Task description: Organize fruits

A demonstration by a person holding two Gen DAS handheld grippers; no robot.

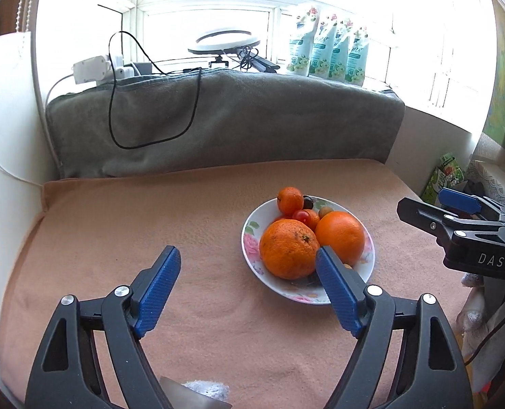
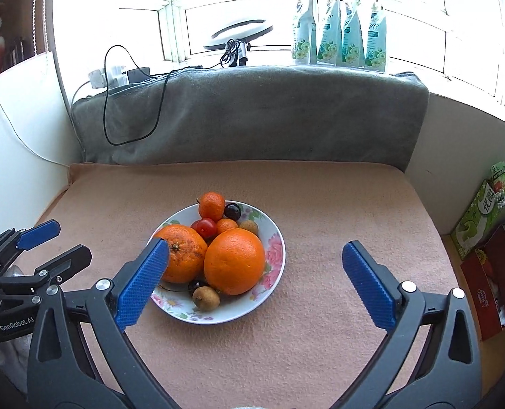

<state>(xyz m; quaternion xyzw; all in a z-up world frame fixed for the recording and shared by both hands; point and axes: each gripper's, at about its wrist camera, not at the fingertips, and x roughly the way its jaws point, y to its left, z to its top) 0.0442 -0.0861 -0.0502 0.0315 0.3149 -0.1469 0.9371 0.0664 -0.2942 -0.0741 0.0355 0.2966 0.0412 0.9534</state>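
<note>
Both claws gape, empty, before floral plate heaped with oranges.

Bright window fills the frame's top, grey blanket below it, white wall at left.

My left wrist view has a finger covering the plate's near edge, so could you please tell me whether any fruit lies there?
Observer: Yes. The right wrist view shows a small brown fruit on the plate, in front of the rough orange and the smooth orange.
Operator: Thank you. Is anything else beside it?
Observer: A dark cherry sits just behind it, low between the two oranges.
Operator: And is the right gripper holding anything?
Observer: No. The right gripper is wide open, with nothing between its pads.
</note>
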